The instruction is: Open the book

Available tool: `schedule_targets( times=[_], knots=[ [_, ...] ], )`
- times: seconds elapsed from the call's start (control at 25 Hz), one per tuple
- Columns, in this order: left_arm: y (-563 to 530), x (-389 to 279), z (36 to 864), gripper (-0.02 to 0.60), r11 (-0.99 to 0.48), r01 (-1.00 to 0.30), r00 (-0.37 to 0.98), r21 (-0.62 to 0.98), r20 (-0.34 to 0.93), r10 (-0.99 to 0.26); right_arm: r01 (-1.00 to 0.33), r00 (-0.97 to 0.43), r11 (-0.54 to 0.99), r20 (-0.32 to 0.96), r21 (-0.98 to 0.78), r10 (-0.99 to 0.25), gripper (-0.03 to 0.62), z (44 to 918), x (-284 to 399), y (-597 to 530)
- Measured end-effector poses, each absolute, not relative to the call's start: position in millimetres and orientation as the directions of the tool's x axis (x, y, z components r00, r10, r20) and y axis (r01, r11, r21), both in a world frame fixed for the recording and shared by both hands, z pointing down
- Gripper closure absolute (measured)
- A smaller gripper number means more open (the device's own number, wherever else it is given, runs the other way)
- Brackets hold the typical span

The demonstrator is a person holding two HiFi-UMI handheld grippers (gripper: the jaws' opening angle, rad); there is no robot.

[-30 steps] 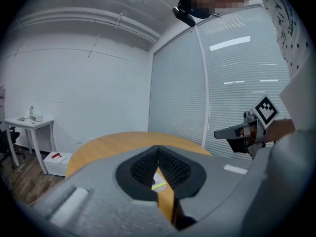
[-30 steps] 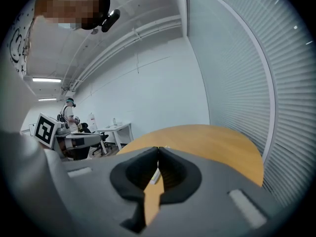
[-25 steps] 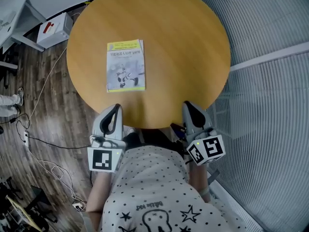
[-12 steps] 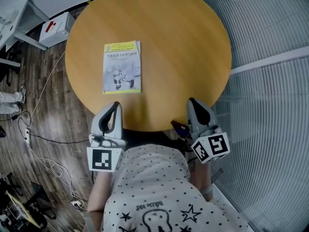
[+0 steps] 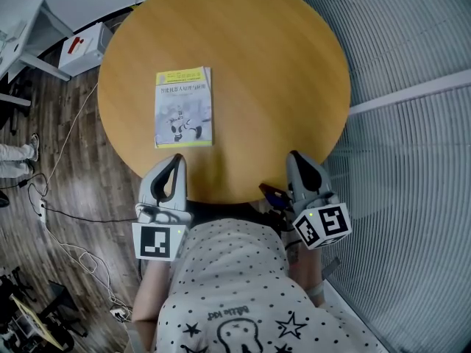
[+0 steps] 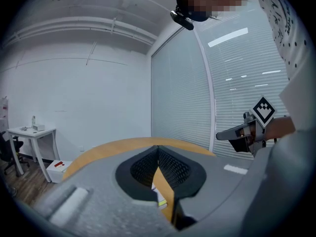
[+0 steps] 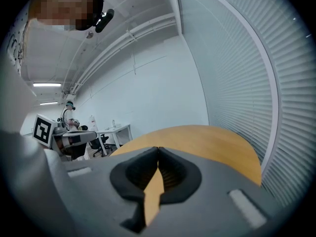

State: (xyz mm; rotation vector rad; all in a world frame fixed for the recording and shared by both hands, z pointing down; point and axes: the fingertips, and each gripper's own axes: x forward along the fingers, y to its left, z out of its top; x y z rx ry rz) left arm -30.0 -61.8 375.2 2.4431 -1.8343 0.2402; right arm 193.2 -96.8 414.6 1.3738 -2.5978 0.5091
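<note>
Pressing their jaws together on nothing, the left gripper [image 5: 174,162] and right gripper [image 5: 296,157] hover at the near rim of the round table [image 5: 294,65]. The closed book [image 5: 183,107] lies flat just ahead of the left gripper, its long axis running away from the person, well apart from the right gripper.

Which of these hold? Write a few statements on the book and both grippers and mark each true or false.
1. The book lies closed, cover up, on the round wooden table. True.
2. The left gripper grips the book's edge. False: its jaws are shut on nothing, just short of the book, at the table's near rim.
3. The right gripper is shut and empty. True.
4. The book lies in front of the right gripper. False: it lies in front of the left gripper.
</note>
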Motion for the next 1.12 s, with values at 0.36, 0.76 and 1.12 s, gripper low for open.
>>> schedule_targets(
  times=[0.36, 0.76, 1.12],
  knots=[
    [-78, -35, 366, 0.571, -0.285, -0.958, 0.274, -0.033, 0.183, -0.944, -0.828, -0.560, 0.511, 0.295, -0.232, -0.774, 0.589, 406, 188, -110],
    [-85, -36, 371, 0.571, -0.289, -0.957, 0.279, -0.027, 0.180, -0.943, -0.829, -0.559, 0.508, 0.307, -0.234, -0.770, 0.589, 411, 187, -117],
    [-85, -30, 368, 0.571, -0.295, -0.955, 0.285, -0.034, 0.166, -0.944, -0.837, -0.547, 0.492, 0.309, -0.240, -0.778, 0.589, 416, 196, -113]
  ],
)
